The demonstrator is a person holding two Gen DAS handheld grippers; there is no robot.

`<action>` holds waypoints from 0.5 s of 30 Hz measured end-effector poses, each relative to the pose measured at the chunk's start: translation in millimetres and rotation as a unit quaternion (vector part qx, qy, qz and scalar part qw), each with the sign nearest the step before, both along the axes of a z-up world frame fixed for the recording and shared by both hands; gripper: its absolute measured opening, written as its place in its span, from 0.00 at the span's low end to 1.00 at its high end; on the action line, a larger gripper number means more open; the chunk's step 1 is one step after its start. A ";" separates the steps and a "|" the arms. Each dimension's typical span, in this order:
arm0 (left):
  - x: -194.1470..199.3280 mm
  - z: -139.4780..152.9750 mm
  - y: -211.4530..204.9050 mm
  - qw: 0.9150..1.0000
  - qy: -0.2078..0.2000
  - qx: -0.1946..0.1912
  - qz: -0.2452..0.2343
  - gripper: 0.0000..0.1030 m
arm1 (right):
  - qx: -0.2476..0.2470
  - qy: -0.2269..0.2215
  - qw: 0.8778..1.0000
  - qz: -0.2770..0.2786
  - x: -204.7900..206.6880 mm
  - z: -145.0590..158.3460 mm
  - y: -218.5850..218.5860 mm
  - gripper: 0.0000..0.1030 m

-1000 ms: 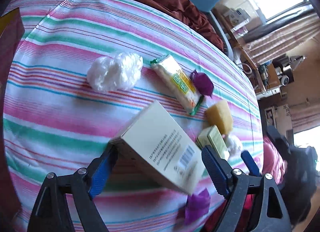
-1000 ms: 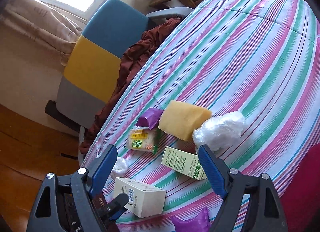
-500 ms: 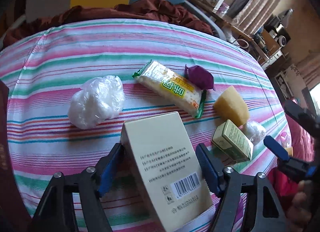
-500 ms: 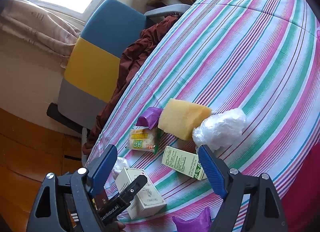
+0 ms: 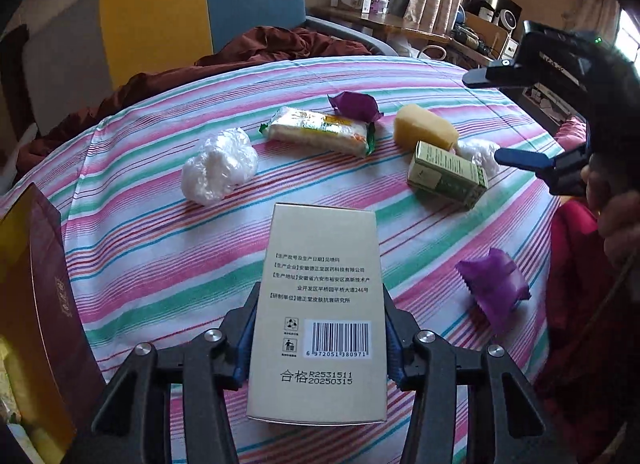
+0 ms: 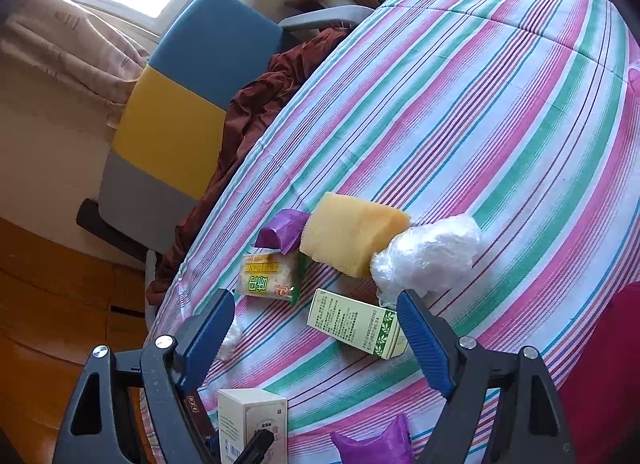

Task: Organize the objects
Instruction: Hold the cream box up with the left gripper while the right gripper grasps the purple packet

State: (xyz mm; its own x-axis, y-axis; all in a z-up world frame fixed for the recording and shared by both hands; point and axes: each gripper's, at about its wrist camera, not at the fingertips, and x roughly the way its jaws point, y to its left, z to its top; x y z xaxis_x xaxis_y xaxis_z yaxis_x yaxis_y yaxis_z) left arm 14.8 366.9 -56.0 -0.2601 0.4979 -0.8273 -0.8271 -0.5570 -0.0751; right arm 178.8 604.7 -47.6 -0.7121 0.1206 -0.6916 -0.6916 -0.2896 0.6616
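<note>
My left gripper (image 5: 318, 328) is shut on a beige carton with a barcode (image 5: 320, 304) and holds it above the striped cloth; the carton also shows low in the right wrist view (image 6: 252, 420). My right gripper (image 6: 316, 340) is open and empty, hovering above a small green box (image 6: 356, 324). In the left wrist view lie a white plastic wad (image 5: 220, 167), a wafer packet (image 5: 320, 131), a purple wrapper (image 5: 354, 105), a yellow sponge (image 5: 424, 131), the green box (image 5: 446, 175) and a second purple wrapper (image 5: 494, 288).
A maroon box (image 5: 48, 304) stands at the left edge. A blue, yellow and grey chair (image 5: 192, 11) with a brown cloth (image 5: 280, 43) is behind the table. A second plastic wad (image 6: 428, 256) lies by the sponge. A red cloth (image 5: 576, 264) is at the right.
My left gripper has closed on the beige carton, lifted it and turned it upright along the fingers. The view has swung toward the chair. The right gripper has hardly moved.
</note>
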 end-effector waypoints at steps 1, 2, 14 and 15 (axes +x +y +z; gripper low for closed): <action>1.3 -2.1 -4.0 1.000 -0.001 0.001 0.002 0.49 | 0.002 -0.003 1.000 0.003 -0.8 0.1 -0.3 0.82; 0.8 -2.8 -5.9 1.000 -0.002 0.003 0.004 0.49 | 0.003 -0.006 1.000 0.006 -2.0 0.3 -0.9 0.82; 12.0 -3.6 -37.1 0.999 0.000 0.030 0.020 0.48 | -0.002 -0.132 0.984 0.120 -40.8 -7.7 -27.7 0.83; 10.9 -4.1 -38.0 0.999 -0.004 0.031 0.023 0.48 | -0.008 -0.152 0.979 0.133 -43.4 -6.9 -33.3 0.83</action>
State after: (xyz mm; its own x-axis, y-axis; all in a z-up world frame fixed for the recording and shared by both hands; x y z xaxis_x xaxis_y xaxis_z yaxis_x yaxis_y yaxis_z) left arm 25.8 329.0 -60.1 -0.2777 0.5360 -0.7972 -0.8001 -0.5883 -0.1168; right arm 135.4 571.4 -54.6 -0.4782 -0.0549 -0.8766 -0.7584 -0.4776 0.4436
